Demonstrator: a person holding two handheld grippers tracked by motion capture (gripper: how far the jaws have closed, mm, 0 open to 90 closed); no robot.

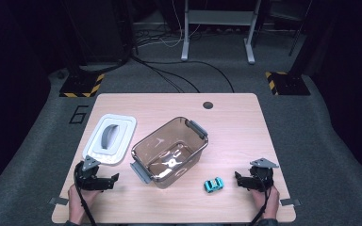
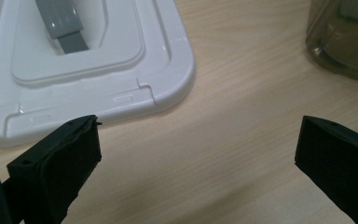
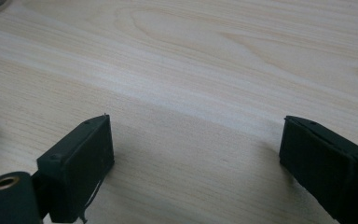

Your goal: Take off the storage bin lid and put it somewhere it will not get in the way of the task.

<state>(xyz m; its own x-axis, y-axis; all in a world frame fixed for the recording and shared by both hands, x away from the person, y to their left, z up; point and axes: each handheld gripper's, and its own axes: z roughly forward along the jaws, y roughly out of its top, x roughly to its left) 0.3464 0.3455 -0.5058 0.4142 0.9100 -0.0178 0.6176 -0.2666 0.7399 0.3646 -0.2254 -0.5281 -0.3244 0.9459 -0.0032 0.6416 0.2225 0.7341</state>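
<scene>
High view: my left tongs spread wide, nothing between, white lid just beyond them. Brown bin on tabletop between both tongs. Blue toy car just left of my right tongs, also spread, empty.

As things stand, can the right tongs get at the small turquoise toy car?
Probably yes: the right tongs stand open beside the small turquoise toy car, with bare wooden table between.
</scene>
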